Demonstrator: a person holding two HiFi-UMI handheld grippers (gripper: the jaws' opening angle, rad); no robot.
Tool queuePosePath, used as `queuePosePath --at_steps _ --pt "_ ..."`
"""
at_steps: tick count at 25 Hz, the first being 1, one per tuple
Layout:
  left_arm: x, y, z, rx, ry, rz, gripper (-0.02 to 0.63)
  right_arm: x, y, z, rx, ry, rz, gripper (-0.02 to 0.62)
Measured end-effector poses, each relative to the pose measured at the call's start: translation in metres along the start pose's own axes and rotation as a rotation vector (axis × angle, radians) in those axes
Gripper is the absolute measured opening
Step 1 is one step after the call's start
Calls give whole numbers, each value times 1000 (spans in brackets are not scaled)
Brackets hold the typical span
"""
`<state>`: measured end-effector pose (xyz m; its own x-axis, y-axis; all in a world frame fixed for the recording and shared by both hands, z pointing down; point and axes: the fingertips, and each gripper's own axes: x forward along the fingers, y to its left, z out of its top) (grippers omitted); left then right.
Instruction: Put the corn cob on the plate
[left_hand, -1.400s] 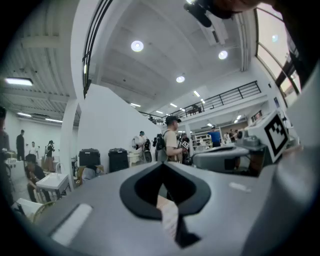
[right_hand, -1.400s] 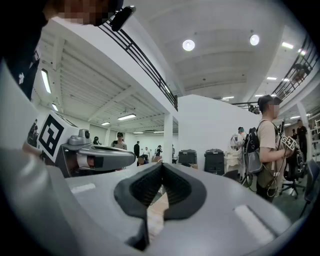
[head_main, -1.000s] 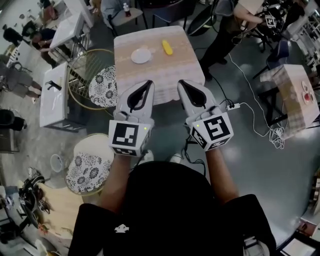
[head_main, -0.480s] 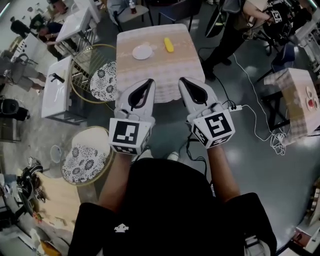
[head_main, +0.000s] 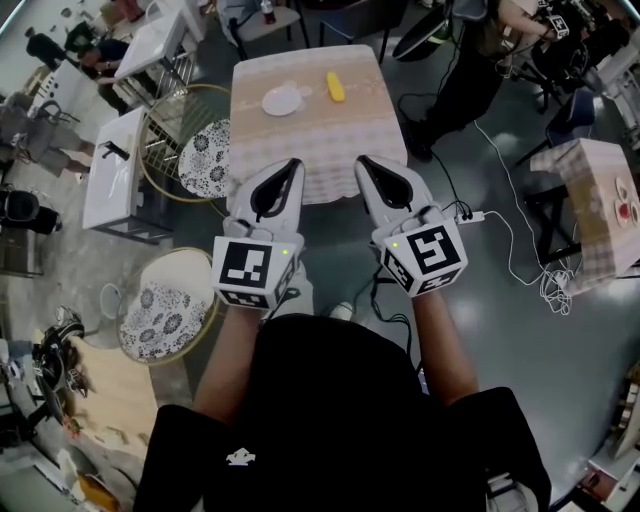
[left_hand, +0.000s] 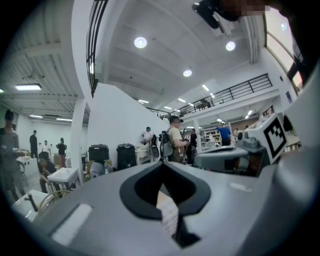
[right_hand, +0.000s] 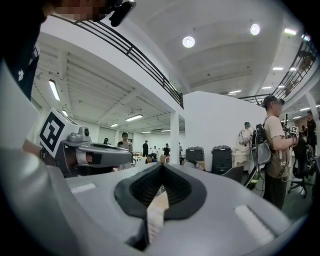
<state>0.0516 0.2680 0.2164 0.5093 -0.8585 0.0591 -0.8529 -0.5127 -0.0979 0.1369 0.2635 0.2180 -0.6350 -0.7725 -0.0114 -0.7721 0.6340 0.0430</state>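
Note:
A yellow corn cob (head_main: 335, 87) lies on a table with a pale checked cloth (head_main: 315, 135), just right of a small white plate (head_main: 283, 100). Both are far ahead of me, seen only in the head view. I hold my left gripper (head_main: 292, 163) and right gripper (head_main: 363, 161) side by side at chest height, pointing level toward the table and short of its near edge. Each has its jaws closed with nothing between them. In the left gripper view the left gripper (left_hand: 161, 164) shows meeting tips, as does the right gripper (right_hand: 161, 165) in its own view.
Two round stools with patterned cushions (head_main: 205, 160) (head_main: 160, 320) stand left of the table. White tables (head_main: 115, 185) sit further left. A power strip and white cable (head_main: 470, 215) lie on the floor at right, near another checked table (head_main: 590, 195). A person (head_main: 470, 60) stands beyond.
Both grippers have edged a little toward the table, still closed and side by side. The corn cob and plate have stayed where they were.

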Motion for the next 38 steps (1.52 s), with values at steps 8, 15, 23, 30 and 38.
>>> queuePosePath --at_steps 8,15,23,30,38 --pt "20 -4 -1 -1 3 -23 9 5 -18 2 -4 0 -27 2" --pt "38 9 1 -1 -6 -20 9 20 -33 0 -1 4 -35 2" --pt "68 49 0 -11 -8 -10 9 68 -48 -1 -2 14 -25 3" --pt "97 88 -7 -22 -1 -11 9 117 -62 -7 3 28 -28 2" --pt "123 130 -9 -35 -1 -17 9 161 -75 -7 6 39 -49 2"
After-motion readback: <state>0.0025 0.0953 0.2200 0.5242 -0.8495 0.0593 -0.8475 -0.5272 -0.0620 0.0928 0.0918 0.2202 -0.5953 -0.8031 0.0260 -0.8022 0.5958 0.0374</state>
